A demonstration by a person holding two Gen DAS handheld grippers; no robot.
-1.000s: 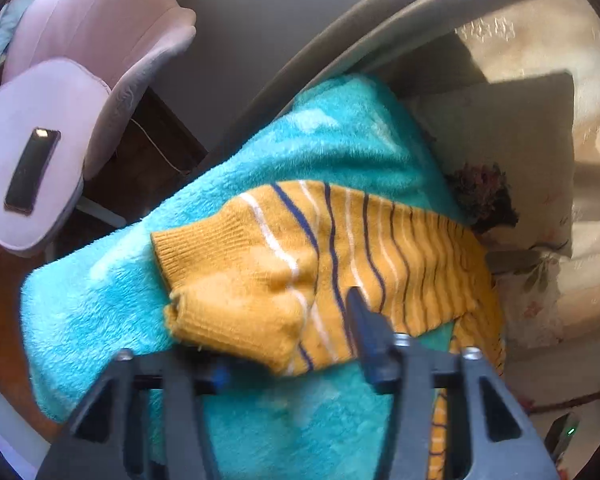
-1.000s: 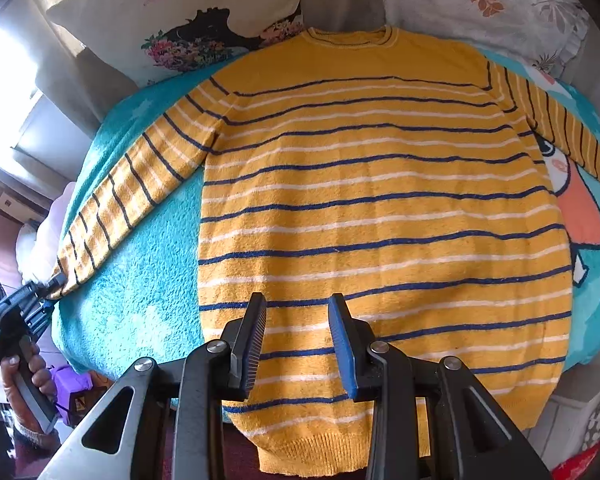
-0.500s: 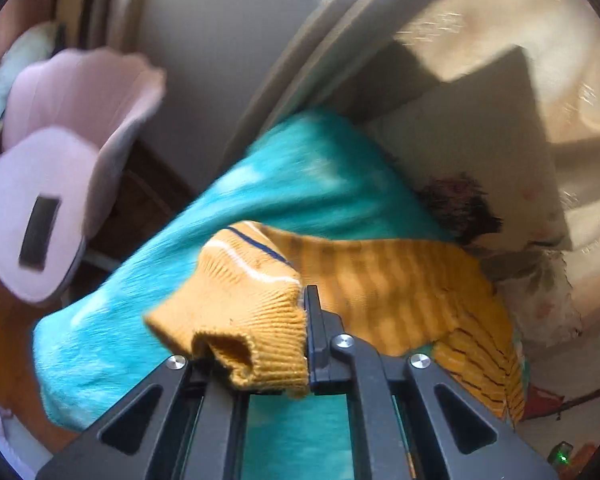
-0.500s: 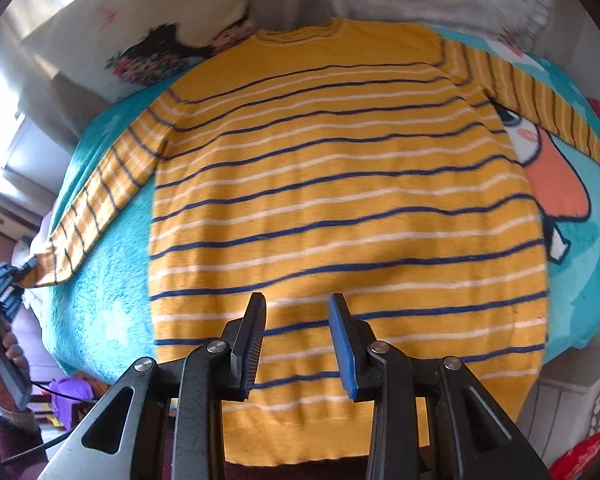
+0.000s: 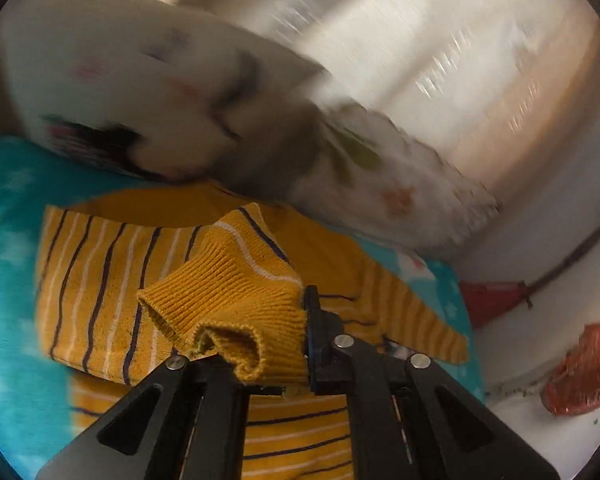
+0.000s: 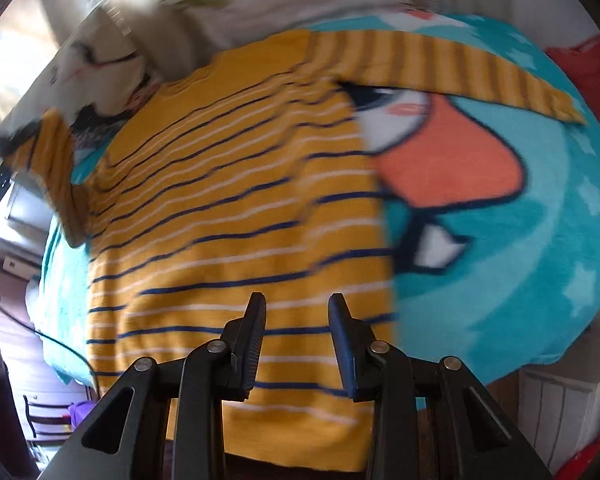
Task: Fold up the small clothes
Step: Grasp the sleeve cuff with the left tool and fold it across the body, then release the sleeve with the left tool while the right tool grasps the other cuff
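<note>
A yellow sweater (image 6: 236, 216) with navy and white stripes lies flat on a teal blanket (image 6: 540, 264). My left gripper (image 5: 260, 332) is shut on the ribbed cuff of the left sleeve (image 5: 228, 304) and holds it lifted over the sweater's body (image 5: 96, 280). In the right wrist view that lifted sleeve (image 6: 56, 168) hangs at the far left. The right sleeve (image 6: 440, 68) lies stretched out to the right. My right gripper (image 6: 296, 320) is open and empty above the sweater's hem.
Floral pillows (image 5: 148, 92) lie behind the sweater's collar. The blanket shows a cartoon figure with an orange patch (image 6: 448, 176). A red object (image 5: 572, 376) lies on a white surface to the right. Floor and furniture (image 6: 44, 412) lie beyond the bed's left edge.
My left gripper closed on the sleeve cuff, lifted it off the blanket and swung it in over the sweater body. The right gripper stayed open and shifted right along the hem.
</note>
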